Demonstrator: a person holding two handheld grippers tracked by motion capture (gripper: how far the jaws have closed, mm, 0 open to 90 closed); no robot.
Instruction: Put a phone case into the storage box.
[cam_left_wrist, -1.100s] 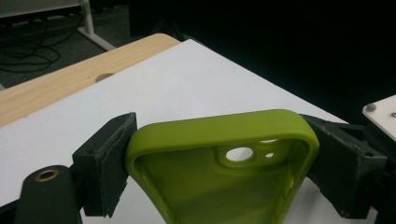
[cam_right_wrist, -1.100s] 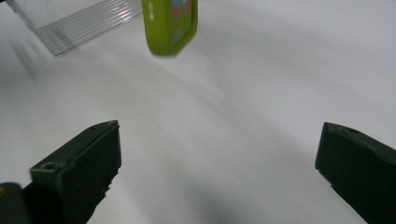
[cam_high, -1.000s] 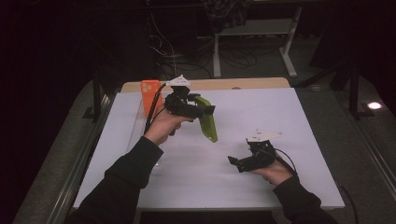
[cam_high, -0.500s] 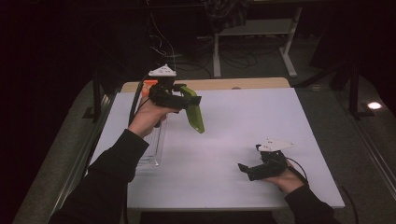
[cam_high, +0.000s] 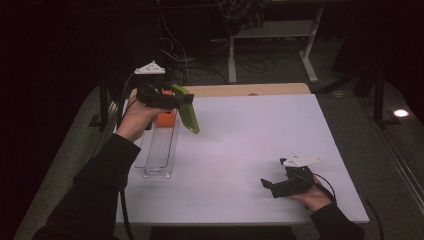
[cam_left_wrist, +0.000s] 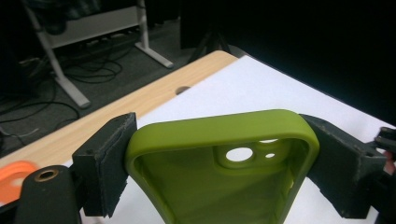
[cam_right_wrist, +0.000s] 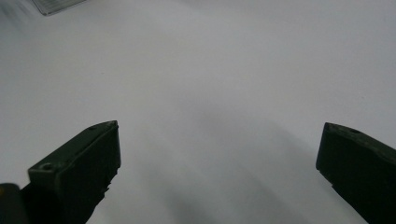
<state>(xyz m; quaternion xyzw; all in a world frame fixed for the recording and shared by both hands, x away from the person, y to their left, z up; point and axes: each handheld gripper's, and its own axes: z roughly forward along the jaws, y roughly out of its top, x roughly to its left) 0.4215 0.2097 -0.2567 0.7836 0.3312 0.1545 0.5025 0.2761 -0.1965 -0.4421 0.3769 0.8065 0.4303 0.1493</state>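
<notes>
In the high view the left gripper (cam_high: 186, 102) sits in the upper left of the frame, raised above the white table (cam_high: 250, 150), with its jaws clamped across the width of a green phone case (cam_high: 187, 115) that hangs tilted from them, its lower end pointing down and to the right. In the left gripper view the two black jaws press on the case's opposite long edges at the left and right of the frame, and the phone case (cam_left_wrist: 224, 168) shows its hollow inside with the camera cutout near the centre. Just below and left of the held case in the high view lies a clear plastic tray (cam_high: 159, 150), long and narrow, resting on the table with an orange object (cam_high: 166, 118) at its far end; what that object is cannot be told. The right gripper (cam_high: 266, 185) sits in the lower right of the high view, low over the table and pointing left, well apart from the case. In the right gripper view its jaws stand wide apart at the bottom corners with nothing between them, bare white table (cam_right_wrist: 210, 93) beyond.
</notes>
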